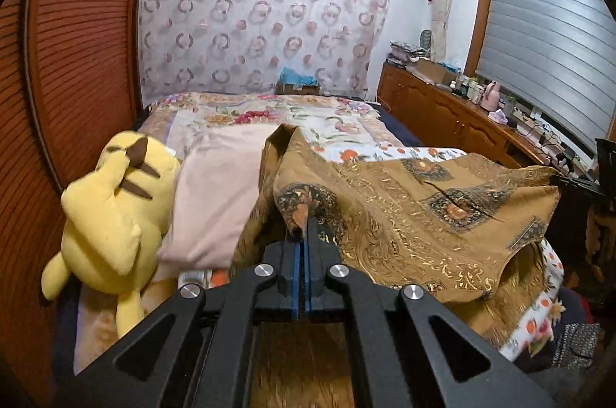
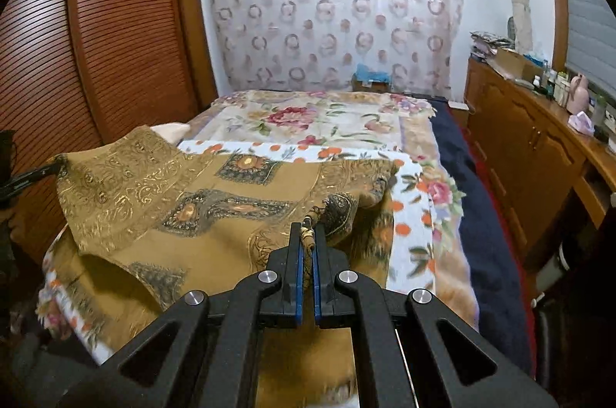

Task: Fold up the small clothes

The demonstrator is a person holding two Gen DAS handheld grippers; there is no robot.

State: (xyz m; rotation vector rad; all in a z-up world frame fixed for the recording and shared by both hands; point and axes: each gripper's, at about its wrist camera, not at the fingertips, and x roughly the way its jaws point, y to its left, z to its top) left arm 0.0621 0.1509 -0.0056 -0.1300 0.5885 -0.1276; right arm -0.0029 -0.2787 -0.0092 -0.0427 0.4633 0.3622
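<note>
A yellow plush toy (image 1: 111, 215) and a pale pink pillow (image 1: 219, 192) lie at the bed's (image 2: 454, 177) left edge, against a slatted wooden wardrobe (image 2: 115, 23). A wooden cabinet (image 2: 519, 146) lines the right side, leaving a narrow aisle. The far half of the floral bedspread (image 2: 308, 119) lies bare. The brown patterned garment (image 1: 404, 200), thin with gold print, is lifted above the near end of the bed. The left gripper (image 1: 304, 227) and right gripper (image 2: 308, 234) are each clamped tight on a bunched corner of it.
</note>
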